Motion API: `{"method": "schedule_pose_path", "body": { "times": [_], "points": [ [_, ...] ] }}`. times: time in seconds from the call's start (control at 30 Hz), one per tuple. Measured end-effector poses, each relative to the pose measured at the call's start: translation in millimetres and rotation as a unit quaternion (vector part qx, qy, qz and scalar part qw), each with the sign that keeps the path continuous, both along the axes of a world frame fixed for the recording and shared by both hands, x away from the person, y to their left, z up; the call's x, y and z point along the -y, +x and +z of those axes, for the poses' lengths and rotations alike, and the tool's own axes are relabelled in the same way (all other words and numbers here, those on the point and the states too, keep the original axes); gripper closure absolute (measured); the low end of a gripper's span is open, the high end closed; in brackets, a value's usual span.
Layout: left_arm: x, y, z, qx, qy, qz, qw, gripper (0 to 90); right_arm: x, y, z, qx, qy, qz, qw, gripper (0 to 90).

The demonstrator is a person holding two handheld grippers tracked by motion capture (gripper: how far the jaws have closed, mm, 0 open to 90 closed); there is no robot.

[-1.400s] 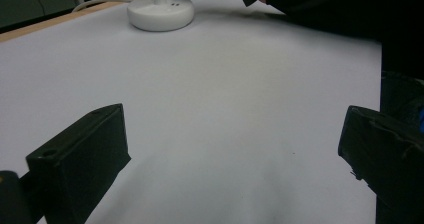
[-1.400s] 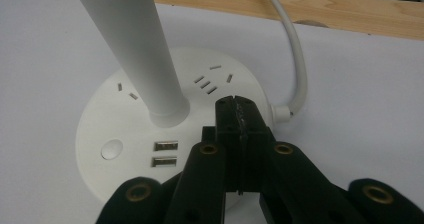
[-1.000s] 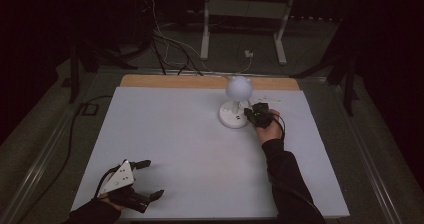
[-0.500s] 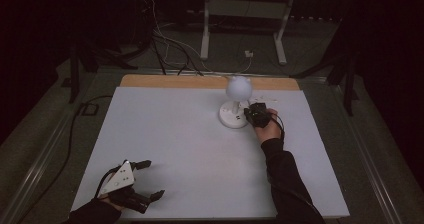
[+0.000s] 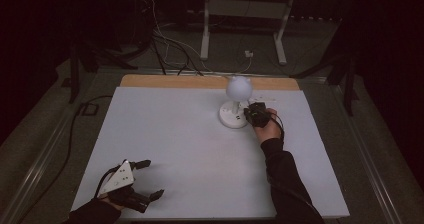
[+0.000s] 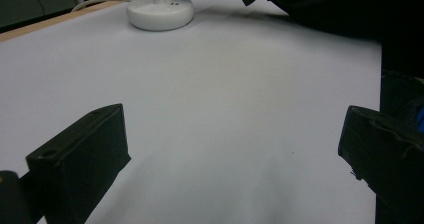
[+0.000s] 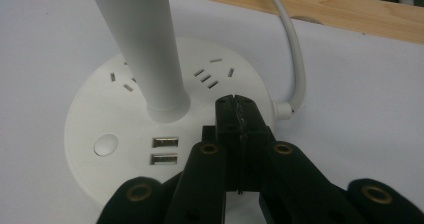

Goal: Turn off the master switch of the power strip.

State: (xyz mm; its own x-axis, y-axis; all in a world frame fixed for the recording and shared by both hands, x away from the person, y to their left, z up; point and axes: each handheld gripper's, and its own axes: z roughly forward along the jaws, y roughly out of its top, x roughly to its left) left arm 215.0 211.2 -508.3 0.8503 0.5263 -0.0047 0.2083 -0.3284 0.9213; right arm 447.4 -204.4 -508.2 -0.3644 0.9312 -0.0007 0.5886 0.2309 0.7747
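- My right tool [image 7: 239, 109] has its two black jaws pressed flat together with nothing between them, tips resting over the near edge of the lamp base [image 7: 100, 114].
- The lamp base is a round white disc. On it I can see two USB ports [image 7: 164, 151], a round button [image 7: 106, 145] to their left, and several socket slots around the stem [image 7: 140, 44].
- A white cord [image 7: 295, 59] leaves the base on its far side and runs toward the wooden strip [image 7: 320, 6] at the tabletop's back edge.
- From the high view, the lamp [image 5: 236, 101] stands toward the back of the white tabletop [image 5: 165, 149], right of centre, with a round white head above the base; my right tool [image 5: 253, 114] sits just beside the base.
- My left tool [image 5: 145, 179] is at the near left corner, well apart from the lamp, jaws spread wide and holding nothing.
- In the left gripper view those jaws frame bare white surface, with the lamp base [image 6: 159, 13] far ahead.
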Motion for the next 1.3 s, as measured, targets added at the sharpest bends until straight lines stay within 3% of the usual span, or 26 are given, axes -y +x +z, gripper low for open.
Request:
{"method": "schedule_pose_path", "body": {
  "times": [0.1,0.17,0.2,0.27,0.37,0.73,0.83,0.9,0.93,1.03,1.07,1.3],
  "points": [
    [-0.2,-0.4,0.2,0.0,-0.001,0.0,1.0,0.3,1.3,0.1,3.3,-0.003,0.013,-0.004,0.9999,90.0],
    [-0.2,-0.3,0.2,0.0,0.0,0.001,1.0,0.3,1.9,1.3,5.6,-0.013,0.015,-0.008,0.9998,90.0],
    [-0.2,-0.2,0.2,0.0,-0.001,0.0,1.0,0.3,2.2,0.9,6.4,-0.008,0.004,-0.011,0.9999,90.0],
    [-0.4,0.0,0.2,-0.001,-0.002,0.001,1.0,0.3,7.2,-0.3,10.1,-0.001,0.036,-0.014,0.9993,90.0],
    [-0.5,0.5,-0.1,-0.001,-0.001,0.002,1.0,0.3,9.6,-1.1,14.2,-0.002,0.046,-0.014,0.9988,89.9],
    [-0.4,0.3,0.0,0.0,0.0,0.003,1.0,0.3,9.7,-6.1,22.2,-0.001,0.053,0.001,0.9986,83.9],
    [-0.6,0.4,0.2,0.0,-0.002,0.003,1.0,0.3,10.9,-9.6,22.9,0.006,0.055,0.009,0.9984,69.6],
    [-0.4,0.5,-0.1,0.0,0.0,0.003,1.0,0.3,11.4,-10.4,22.9,0.008,0.058,0.012,0.9982,66.1],
    [-0.4,0.7,-0.2,0.0,0.001,0.002,1.0,0.3,12.1,-11.3,22.7,0.008,0.061,0.02,0.9979,56.3],
    [-0.2,0.3,0.1,0.0,-0.001,0.002,1.0,0.3,13.1,-12.4,23.2,0.007,0.064,0.028,0.9975,49.9],
    [-0.3,0.2,0.1,0.0,-0.001,0.002,1.0,0.2,13.8,-13.2,23.6,0.003,0.067,0.04,0.9969,43.4],
    [-0.6,0.3,0.1,0.0,0.0,0.002,1.0,0.3,15.0,-18.2,23.7,-0.001,0.065,0.044,0.9969,28.2]
  ]
}}
